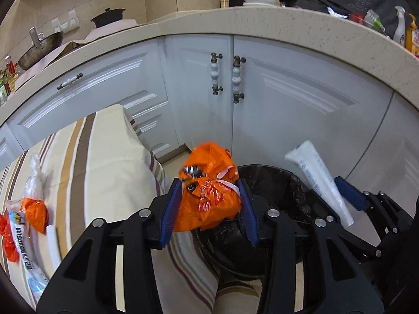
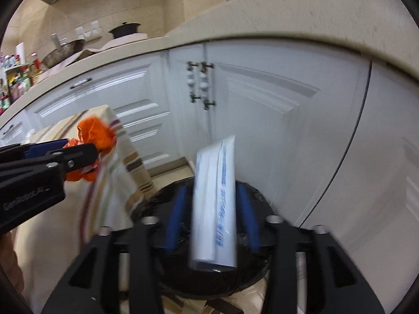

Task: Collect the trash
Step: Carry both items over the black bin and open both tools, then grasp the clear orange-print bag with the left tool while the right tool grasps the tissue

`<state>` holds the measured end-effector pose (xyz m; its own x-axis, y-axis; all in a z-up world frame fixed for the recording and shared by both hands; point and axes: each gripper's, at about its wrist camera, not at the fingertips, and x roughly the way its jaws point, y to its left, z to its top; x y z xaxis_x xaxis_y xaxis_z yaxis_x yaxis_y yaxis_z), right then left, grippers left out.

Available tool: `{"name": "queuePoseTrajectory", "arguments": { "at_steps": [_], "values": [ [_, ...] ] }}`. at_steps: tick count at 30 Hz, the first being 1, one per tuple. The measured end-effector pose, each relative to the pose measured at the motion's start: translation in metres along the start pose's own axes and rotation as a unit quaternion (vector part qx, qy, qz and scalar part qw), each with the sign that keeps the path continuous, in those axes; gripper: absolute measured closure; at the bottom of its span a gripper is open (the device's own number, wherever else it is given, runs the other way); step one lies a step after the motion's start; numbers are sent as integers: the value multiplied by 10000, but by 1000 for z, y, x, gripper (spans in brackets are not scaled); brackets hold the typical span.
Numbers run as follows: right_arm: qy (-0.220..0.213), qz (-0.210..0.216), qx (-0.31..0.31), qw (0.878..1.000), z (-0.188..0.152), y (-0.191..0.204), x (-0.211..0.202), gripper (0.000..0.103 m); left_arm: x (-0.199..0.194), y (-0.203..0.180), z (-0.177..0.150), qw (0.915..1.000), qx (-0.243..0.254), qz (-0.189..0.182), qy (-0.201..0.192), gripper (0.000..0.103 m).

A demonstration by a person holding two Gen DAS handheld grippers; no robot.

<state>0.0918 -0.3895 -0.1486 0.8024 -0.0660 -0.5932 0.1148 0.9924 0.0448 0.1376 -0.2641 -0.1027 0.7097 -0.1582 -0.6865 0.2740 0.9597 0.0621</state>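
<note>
A: What does the left wrist view catch that the right misses?
B: More trash left of the left tongs (image 1: 209, 204) on the striped table (image 1: 110, 157): orange scraps (image 1: 35, 213) and a white wrapper (image 1: 26, 256).
A: And the tongs?
B: Left ones hold a gap, the orange bag (image 1: 209, 196) between the pads over the black bin (image 1: 269, 183). Right tongs (image 2: 213, 217) angle down, parted, the white package (image 2: 214, 204) loose between them above the bin.

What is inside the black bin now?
The bin shows only its black liner. The orange bag and the white packet cover much of the opening, so its bottom is unseen.
</note>
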Motion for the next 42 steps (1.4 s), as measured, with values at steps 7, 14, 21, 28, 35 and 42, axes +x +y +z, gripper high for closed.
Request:
{"name": "queuePoseTrajectory", "arguments": {
  "at_steps": [7,14,21,28,35,42],
  "values": [
    [36,-46,215,9998,-3,-11,2,51,3,-3,4,10000,19,82,-32,51],
    [-126,41,234,9996,6,0,-16,48,-19,16,1,9998,-122,52,-137,50],
    [-320,312,79,9990,14,33,-41,45,-58,61,-18,9988,-372,175,-263,42],
    [-392,820,-185,9957,13,87,-63,44,-102,125,-46,9952,-705,559,-393,42],
    [-405,1456,-619,9866,3,155,-83,42,-144,195,-81,9855,-1132,1170,-478,42],
    [-343,1948,-1136,9736,-12,214,-100,42,-175,261,-126,9693,-1668,1767,-369,41]
  ]
}}
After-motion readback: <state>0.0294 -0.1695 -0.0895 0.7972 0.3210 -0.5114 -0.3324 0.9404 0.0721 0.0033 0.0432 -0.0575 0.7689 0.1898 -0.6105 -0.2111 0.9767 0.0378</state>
